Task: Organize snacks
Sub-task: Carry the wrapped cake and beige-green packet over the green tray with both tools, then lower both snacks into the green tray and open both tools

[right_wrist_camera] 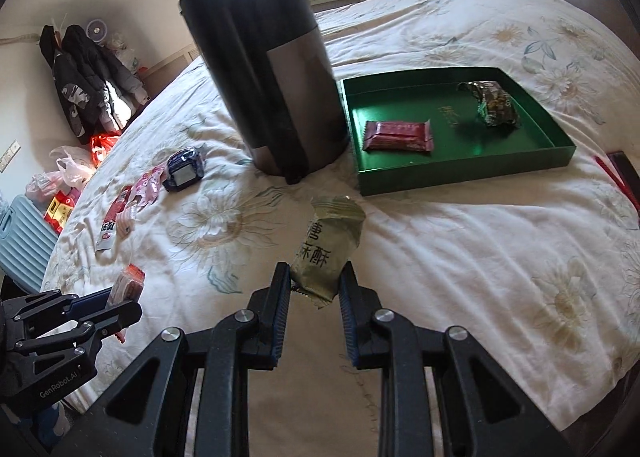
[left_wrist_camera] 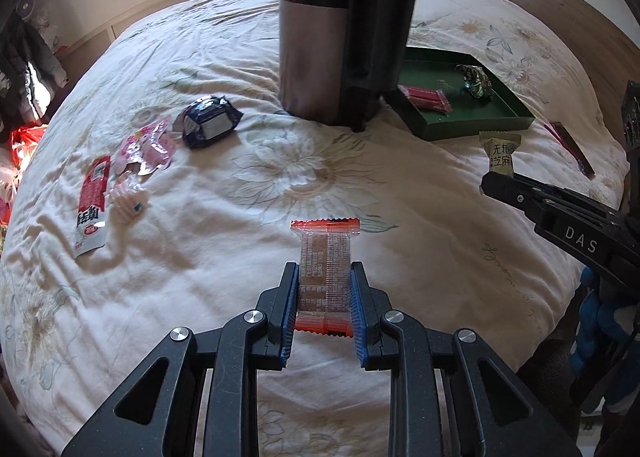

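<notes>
Left gripper [left_wrist_camera: 325, 297] clamps orange wafer pack [left_wrist_camera: 326, 257] by long edges, end protruding for drop. Right gripper [right_wrist_camera: 314, 289] pinches olive pack [right_wrist_camera: 330, 245] at lower corner. Both above bedspread [right_wrist_camera: 460, 257]; green tray [right_wrist_camera: 460, 173], likely destination, holds two snacks beside bin [right_wrist_camera: 272, 89].

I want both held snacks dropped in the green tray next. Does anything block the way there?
The tall dark bin stands between the left gripper and the green tray. Nothing visible blocks the right gripper.

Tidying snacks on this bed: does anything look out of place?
Yes. A tall dark cylindrical bin stands on the white floral quilt beside the green tray, and torn-looking pink wrappers lie scattered with loose packets left of it.
</notes>
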`<state>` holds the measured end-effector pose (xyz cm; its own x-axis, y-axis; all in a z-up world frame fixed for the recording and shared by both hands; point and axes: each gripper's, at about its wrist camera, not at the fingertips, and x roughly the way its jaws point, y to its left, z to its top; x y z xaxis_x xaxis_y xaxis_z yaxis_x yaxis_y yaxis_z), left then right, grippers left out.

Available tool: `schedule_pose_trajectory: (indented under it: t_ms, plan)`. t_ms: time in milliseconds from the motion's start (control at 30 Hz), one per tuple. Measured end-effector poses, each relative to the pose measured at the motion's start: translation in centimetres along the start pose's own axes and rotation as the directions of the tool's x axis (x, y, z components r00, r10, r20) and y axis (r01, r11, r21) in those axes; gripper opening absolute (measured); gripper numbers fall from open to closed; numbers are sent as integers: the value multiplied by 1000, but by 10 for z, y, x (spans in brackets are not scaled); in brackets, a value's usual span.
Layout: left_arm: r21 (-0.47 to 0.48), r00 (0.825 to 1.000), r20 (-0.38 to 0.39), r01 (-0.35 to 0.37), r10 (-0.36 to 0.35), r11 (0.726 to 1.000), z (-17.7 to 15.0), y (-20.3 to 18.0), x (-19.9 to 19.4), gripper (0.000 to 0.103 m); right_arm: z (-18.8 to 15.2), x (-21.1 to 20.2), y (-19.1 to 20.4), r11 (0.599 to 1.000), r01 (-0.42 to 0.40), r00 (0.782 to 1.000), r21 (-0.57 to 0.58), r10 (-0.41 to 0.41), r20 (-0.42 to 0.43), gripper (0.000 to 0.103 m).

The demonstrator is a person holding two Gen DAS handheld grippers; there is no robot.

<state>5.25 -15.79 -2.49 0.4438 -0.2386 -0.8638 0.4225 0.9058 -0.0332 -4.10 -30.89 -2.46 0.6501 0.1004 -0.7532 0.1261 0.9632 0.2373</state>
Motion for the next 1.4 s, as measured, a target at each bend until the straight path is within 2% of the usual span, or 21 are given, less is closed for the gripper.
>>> schedule_pose_trajectory:
  t_ms: [400, 633, 1000, 1400]
  plan:
    - [120, 993, 37, 106, -111, 987, 69, -98, 28, 21, 51, 0, -102, 993, 103, 991, 61, -108, 80, 57]
    - [173, 987, 84, 123, -139, 977, 121, -138, 57, 21, 82, 19, -151, 987, 139, 984, 83, -147, 97, 57]
    - [187, 991, 70, 102, -117, 977, 177, -169, 127, 21, 106, 61, -190, 980, 178, 979, 83, -185, 82, 57]
    - [195, 995, 15, 96, -100, 976, 197, -183, 185, 21, 116, 101, -215, 974, 216, 975, 66, -219, 40, 58]
